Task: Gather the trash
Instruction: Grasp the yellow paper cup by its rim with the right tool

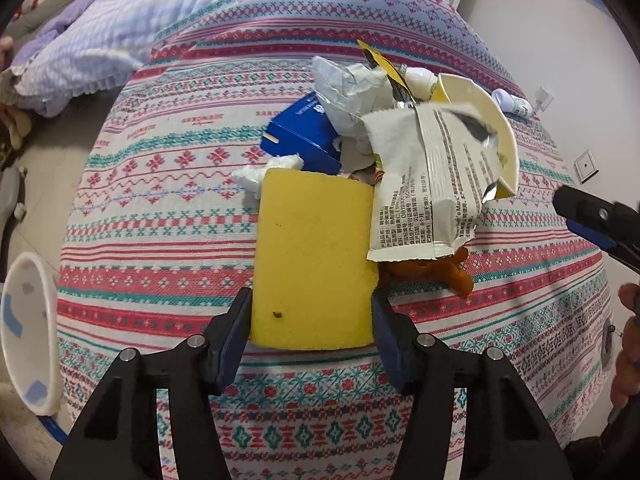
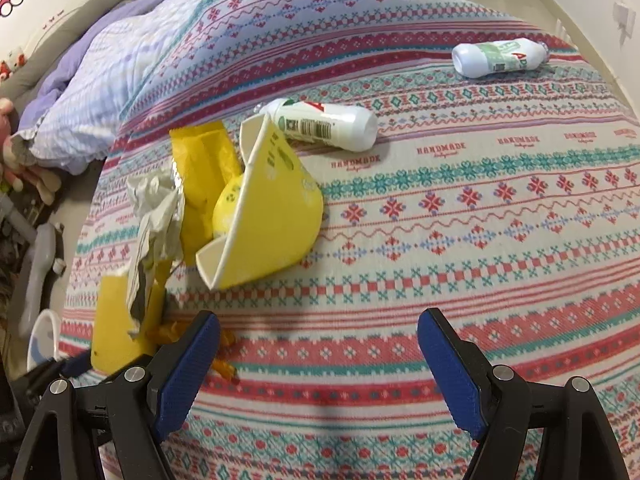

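My left gripper is shut on a yellow sponge and holds its near end over the patterned bedspread. Behind the sponge lies a trash pile: a torn white snack bag, a blue box, crumpled paper, a yellow paper bowl and a brown peel. My right gripper is open and empty above the bedspread, right of the pile. It sees the yellow bowl, a yellow wrapper, the sponge and two white bottles.
A white bin stands on the floor left of the bed. A lilac quilt lies at the far left of the bed. A wall with sockets runs along the right. The right gripper shows in the left wrist view.
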A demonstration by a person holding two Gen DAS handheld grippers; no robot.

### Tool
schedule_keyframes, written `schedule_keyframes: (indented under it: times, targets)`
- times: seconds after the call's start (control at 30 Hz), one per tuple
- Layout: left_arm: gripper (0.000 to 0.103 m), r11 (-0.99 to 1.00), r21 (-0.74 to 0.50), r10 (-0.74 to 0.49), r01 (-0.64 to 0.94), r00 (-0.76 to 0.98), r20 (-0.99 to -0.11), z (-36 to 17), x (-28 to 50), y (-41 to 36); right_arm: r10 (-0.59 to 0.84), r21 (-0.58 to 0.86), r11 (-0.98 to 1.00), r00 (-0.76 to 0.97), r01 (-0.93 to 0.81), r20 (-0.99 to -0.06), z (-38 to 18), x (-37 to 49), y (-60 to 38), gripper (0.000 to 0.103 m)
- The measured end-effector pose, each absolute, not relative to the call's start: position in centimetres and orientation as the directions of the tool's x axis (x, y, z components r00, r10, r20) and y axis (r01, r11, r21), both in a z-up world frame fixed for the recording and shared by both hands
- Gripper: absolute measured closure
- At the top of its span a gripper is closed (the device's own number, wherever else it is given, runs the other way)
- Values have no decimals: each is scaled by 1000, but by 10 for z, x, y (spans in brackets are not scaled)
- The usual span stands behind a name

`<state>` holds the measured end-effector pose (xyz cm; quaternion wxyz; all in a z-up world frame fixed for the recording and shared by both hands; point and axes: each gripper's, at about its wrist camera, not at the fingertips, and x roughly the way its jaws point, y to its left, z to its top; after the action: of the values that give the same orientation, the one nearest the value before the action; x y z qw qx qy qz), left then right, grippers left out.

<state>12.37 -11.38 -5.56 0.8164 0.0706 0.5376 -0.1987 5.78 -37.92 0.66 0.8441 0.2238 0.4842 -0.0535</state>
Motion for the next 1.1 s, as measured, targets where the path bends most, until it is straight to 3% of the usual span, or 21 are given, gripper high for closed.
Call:
schedule_keyframes:
  times: [1.1]
  targets:
    - [47,945,-172,-279,278,414,-866,-15,125,-32,192,385,856,478,344,-857,-30,136,-350,18]
